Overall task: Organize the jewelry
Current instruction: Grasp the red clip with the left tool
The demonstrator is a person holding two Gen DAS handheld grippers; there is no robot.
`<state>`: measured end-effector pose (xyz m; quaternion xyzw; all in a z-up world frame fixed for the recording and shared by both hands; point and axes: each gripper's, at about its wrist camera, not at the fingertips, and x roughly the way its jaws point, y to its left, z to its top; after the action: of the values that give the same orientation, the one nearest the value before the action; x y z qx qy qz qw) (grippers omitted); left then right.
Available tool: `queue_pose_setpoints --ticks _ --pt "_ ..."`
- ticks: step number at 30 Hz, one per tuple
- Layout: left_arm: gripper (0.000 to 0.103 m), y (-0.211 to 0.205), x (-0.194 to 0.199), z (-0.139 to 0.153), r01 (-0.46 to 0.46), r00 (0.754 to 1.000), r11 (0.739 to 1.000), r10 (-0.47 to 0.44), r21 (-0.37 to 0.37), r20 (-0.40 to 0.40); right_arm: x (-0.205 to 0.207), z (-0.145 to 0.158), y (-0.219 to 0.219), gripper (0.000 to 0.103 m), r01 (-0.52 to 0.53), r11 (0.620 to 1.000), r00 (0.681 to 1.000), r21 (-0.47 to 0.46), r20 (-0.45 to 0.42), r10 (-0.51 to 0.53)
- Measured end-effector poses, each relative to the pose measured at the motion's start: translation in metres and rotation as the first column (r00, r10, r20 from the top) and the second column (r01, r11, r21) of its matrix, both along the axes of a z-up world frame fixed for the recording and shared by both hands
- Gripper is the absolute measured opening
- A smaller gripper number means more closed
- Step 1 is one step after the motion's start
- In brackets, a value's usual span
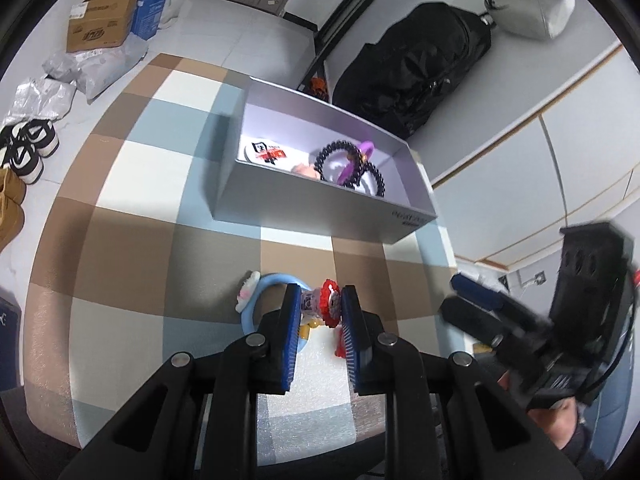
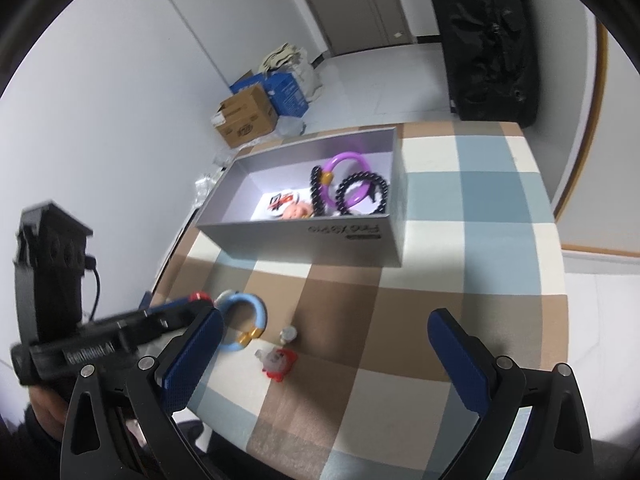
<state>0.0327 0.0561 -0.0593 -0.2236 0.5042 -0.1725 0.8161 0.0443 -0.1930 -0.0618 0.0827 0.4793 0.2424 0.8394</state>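
- The left gripper (image 1: 320, 300) has its blue-padded fingers (image 1: 291, 312) drawn narrow around a small red-frilled charm (image 1: 326, 304), which sits pinched between the two pads.
- The right gripper (image 2: 324, 336) has its fingers (image 2: 192, 356) spread wide, with nothing between them; it hangs above the checked tablecloth (image 2: 460, 320).
- A light blue bangle (image 2: 244, 322) with a gold clasp lies on the cloth just beside the left gripper's tips; in the left wrist view a white furry trim shows on its far edge.
- Near the bangle on the cloth lie a small silvery piece (image 2: 289, 334) and a red and white charm (image 2: 278, 362), apart from each other.
- A silver-grey open box (image 1: 320, 216) stands farther back on the table, well apart from the loose pieces.
- Inside the box lie a black bead bracelet (image 2: 362, 192), a purple ring-shaped bangle (image 2: 346, 160), a pinkish figure (image 2: 298, 211) and a white printed card (image 1: 266, 152).
- A person's hand (image 2: 44, 408) grips the left gripper's handle at the lower left of the right wrist view.
- Cardboard boxes (image 2: 246, 120) stand on the floor by the wall, and a black bag (image 1: 416, 68) leans behind the table.
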Motion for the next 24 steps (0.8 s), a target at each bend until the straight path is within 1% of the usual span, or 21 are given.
queue_pose_setpoints --ticks 3,5,7,10,12,14,15,18,20,21,22,23,24 --pt "0.015 0.005 -0.001 0.001 -0.015 1.000 1.000 0.014 -0.025 -0.008 -0.001 -0.006 0.008 0.101 -0.043 0.999 0.999 -0.026 -0.009 0.042" --pt "0.015 0.007 -0.001 0.002 -0.020 1.000 0.999 0.019 -0.027 -0.008 0.000 -0.012 0.010 0.096 -0.058 0.998 0.998 -0.026 -0.029 0.057" --pt "0.015 0.010 -0.001 0.004 -0.025 1.000 0.999 0.025 -0.030 -0.004 -0.001 -0.017 0.015 0.092 -0.081 0.997 0.995 -0.019 -0.053 0.080" --pt "0.015 0.014 0.000 0.002 -0.035 0.999 0.999 0.035 -0.040 -0.012 -0.007 -0.024 0.030 0.091 -0.142 0.988 0.988 -0.056 -0.061 0.139" --pt "0.015 0.015 0.000 0.001 -0.039 0.999 0.998 0.038 -0.042 -0.019 -0.010 -0.028 0.038 0.085 -0.178 0.981 0.983 -0.076 -0.059 0.173" --pt "0.015 0.016 -0.001 0.000 -0.042 0.999 0.999 0.042 -0.033 -0.025 -0.013 -0.033 0.046 0.073 -0.214 0.973 0.976 -0.088 -0.069 0.209" --pt "0.015 0.017 -0.001 0.000 -0.043 0.999 0.998 0.042 -0.035 -0.027 -0.015 -0.035 0.050 0.072 -0.228 0.969 0.972 -0.096 -0.074 0.221" --pt "0.015 0.018 -0.002 0.001 -0.045 0.999 0.998 0.044 -0.036 -0.027 -0.021 -0.039 0.056 0.063 -0.248 0.959 0.968 -0.135 -0.067 0.241" --pt "0.015 0.019 -0.002 0.001 -0.045 0.999 0.998 0.044 -0.037 -0.027 -0.023 -0.038 0.060 0.051 -0.258 0.956 0.966 -0.142 -0.057 0.252" --pt "0.015 0.019 -0.002 0.001 -0.046 0.999 0.998 0.044 -0.037 -0.028 -0.024 -0.038 0.061 0.048 -0.263 0.954 0.965 -0.143 -0.056 0.258" --pt "0.015 0.020 -0.002 0.001 -0.048 0.998 0.998 0.046 -0.035 -0.030 -0.024 -0.038 0.063 0.041 -0.267 0.953 0.964 -0.145 -0.055 0.262" --pt "0.015 0.020 -0.002 0.000 -0.049 0.998 0.998 0.048 -0.034 -0.032 -0.025 -0.038 0.065 0.036 -0.271 0.951 0.962 -0.151 -0.056 0.266" --pt "0.015 0.020 -0.001 0.000 -0.051 0.998 0.998 0.050 -0.034 -0.035 -0.025 -0.039 0.066 0.035 -0.271 0.949 0.963 -0.159 -0.055 0.265"
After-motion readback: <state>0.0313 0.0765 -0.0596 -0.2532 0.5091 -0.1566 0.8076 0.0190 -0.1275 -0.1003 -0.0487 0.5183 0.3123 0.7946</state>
